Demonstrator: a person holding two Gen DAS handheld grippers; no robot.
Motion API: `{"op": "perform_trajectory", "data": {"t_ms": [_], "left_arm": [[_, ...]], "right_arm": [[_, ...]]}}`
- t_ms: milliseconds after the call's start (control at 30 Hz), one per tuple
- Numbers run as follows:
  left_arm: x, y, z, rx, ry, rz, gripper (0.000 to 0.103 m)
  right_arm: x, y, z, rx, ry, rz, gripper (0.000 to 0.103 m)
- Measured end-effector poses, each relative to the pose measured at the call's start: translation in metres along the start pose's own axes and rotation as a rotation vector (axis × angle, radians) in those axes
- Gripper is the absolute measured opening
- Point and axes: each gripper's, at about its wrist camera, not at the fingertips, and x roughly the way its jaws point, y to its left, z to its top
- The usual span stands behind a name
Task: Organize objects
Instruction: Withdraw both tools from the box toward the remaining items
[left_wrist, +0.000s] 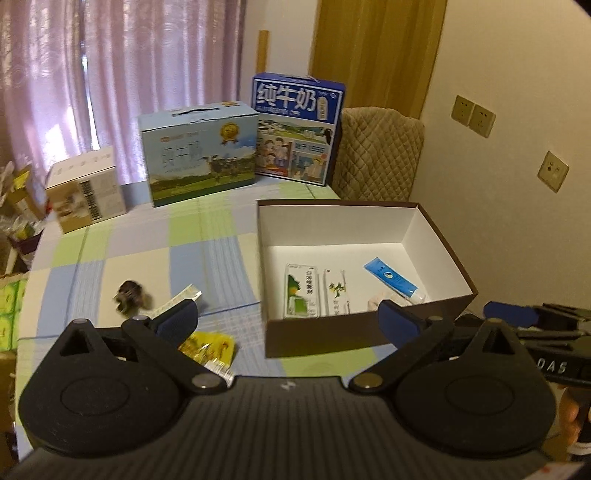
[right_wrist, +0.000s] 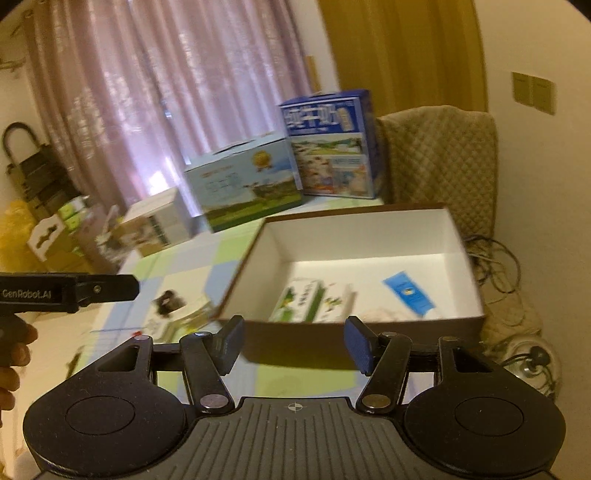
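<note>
Two hand-held grippers hover above a counter (left_wrist: 221, 236) spread with a checked cloth of green, blue and cream. The left hand-held gripper (left_wrist: 288, 314) stands wide apart and empty; the right hand-held gripper (right_wrist: 293, 341) is spread moderately, also gripping nothing, just short of the near wall of an open brown box (left_wrist: 325, 334). Just under the left gripper's left finger lies a yellow packet (left_wrist: 210, 349), with a slim pale carton (left_wrist: 181, 297) and a small dark object (left_wrist: 129, 295), too blurred to identify, close beside it on the cloth, all left of the box. On the box's white floor, near the front wall, a green-and-white carton (left_wrist: 301, 291) and a narrower white carton (left_wrist: 337, 291) lie side by side; a blue tube (left_wrist: 393, 282) rests at an angle to their right, and something pale sits beside the tube at the front wall. Farther back, three packages line the counter's far edge: a white-and-tan box (left_wrist: 86, 190), a light blue milk case (left_wrist: 201, 151) and a dark blue milk case (left_wrist: 297, 127). A quilted chair back (left_wrist: 380, 155) stands beyond, before pink curtains (left_wrist: 110, 66).
</note>
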Motion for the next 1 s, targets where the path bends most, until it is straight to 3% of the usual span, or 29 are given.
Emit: {"op": "perform_trajectory", "data": {"t_ms": [367, 633, 1000], "left_arm": [[-0.054, 0.036, -0.037, -0.065, -0.004, 0.081, 0.102], [-0.061, 0.069, -0.063, -0.117, 0.039, 0.156, 0.102], [-0.049, 0.097, -0.082, -0.169, 0.099, 0.199, 0.102]], "right_arm": [[0.017, 0.053, -0.028, -0.04, 0.074, 0.131, 0.057], [0.04, 0.074, -0.042, -0.075, 0.126, 0.195, 0.057], [0.073, 0.094, -0.057, -0.118, 0.182, 0.227, 0.057]]}}
